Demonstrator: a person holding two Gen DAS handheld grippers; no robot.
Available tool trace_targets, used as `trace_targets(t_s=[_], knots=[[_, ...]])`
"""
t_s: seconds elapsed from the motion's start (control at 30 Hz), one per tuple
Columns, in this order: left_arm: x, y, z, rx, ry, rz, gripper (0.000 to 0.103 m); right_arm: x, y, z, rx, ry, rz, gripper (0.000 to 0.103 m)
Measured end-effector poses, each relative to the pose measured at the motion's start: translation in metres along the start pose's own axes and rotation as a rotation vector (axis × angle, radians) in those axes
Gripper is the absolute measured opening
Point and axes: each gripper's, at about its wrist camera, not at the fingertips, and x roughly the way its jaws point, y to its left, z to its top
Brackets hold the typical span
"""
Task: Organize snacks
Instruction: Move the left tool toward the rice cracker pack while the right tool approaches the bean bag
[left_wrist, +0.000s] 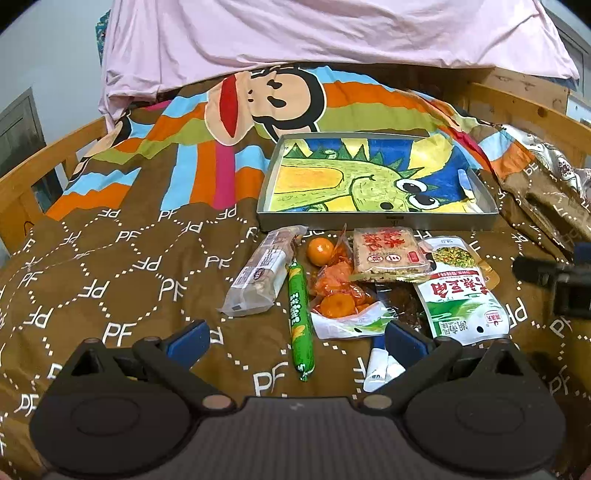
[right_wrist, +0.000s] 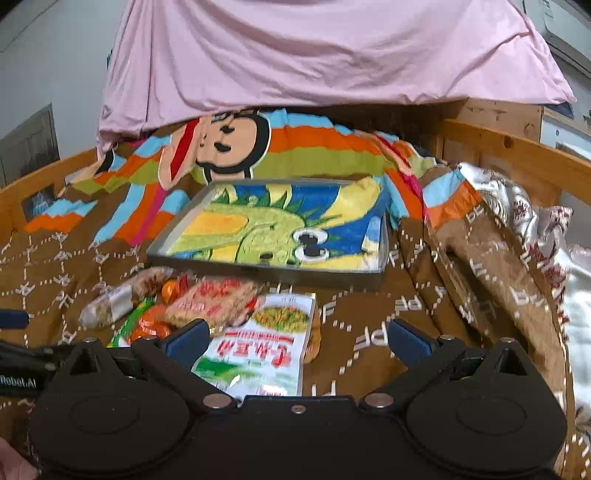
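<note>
A pile of snacks lies on the brown bedspread in front of a shallow metal tray (left_wrist: 376, 221) lined with a dragon drawing. In the left wrist view I see a clear-wrapped bar (left_wrist: 258, 275), a green sausage stick (left_wrist: 301, 317), an orange fruit (left_wrist: 320, 251), an orange-filled packet (left_wrist: 343, 299), a rice cracker pack (left_wrist: 388, 254) and a green-and-white pea bag (left_wrist: 461, 295). My left gripper (left_wrist: 295, 341) is open, its tips either side of the sausage's near end. My right gripper (right_wrist: 297, 339) is open over the pea bag (right_wrist: 258, 350). The tray (right_wrist: 266, 271) holds no snacks.
A pink sheet (left_wrist: 295, 33) hangs behind the tray. Wooden bed rails (left_wrist: 44, 162) run along both sides. A folded patterned blanket (right_wrist: 517, 229) is heaped at the right. Small white sachets (left_wrist: 380, 367) lie near my left gripper's right finger.
</note>
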Motion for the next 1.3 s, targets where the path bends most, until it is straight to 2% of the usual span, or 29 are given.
trace_targets(t_s=[0.3, 0.5, 0.57, 0.63, 0.73, 0.97, 1.2, 1.3], knots=[[0.017, 0.003, 0.002, -0.011, 0.022, -0.009, 0.103, 0.019, -0.015, 0.016, -0.048, -0.078, 0.022, 0.102], [0.029, -0.006, 0.01, 0.068, 0.003, -0.031, 0.103, 0.048, -0.019, 0.015, -0.053, -0.025, 0.081, 0.102], [0.035, -0.01, 0.014, 0.098, -0.004, -0.058, 0.103, 0.053, -0.019, 0.012, -0.072, -0.02, 0.107, 0.102], [0.046, -0.014, 0.019, 0.155, 0.002, -0.115, 0.103, 0.057, -0.016, 0.011, -0.106, -0.01, 0.121, 0.102], [0.059, -0.019, 0.026, 0.208, -0.014, -0.154, 0.103, 0.064, -0.015, 0.007, -0.135, 0.011, 0.098, 0.102], [0.079, -0.002, 0.034, 0.048, -0.022, -0.281, 0.103, 0.08, -0.009, -0.001, -0.162, 0.09, 0.089, 0.102], [0.095, -0.006, 0.056, 0.003, -0.051, -0.417, 0.103, 0.093, 0.009, -0.011, -0.213, 0.16, 0.115, 0.102], [0.109, -0.012, 0.065, -0.019, -0.034, -0.475, 0.103, 0.095, 0.014, -0.013, -0.216, 0.165, 0.132, 0.102]])
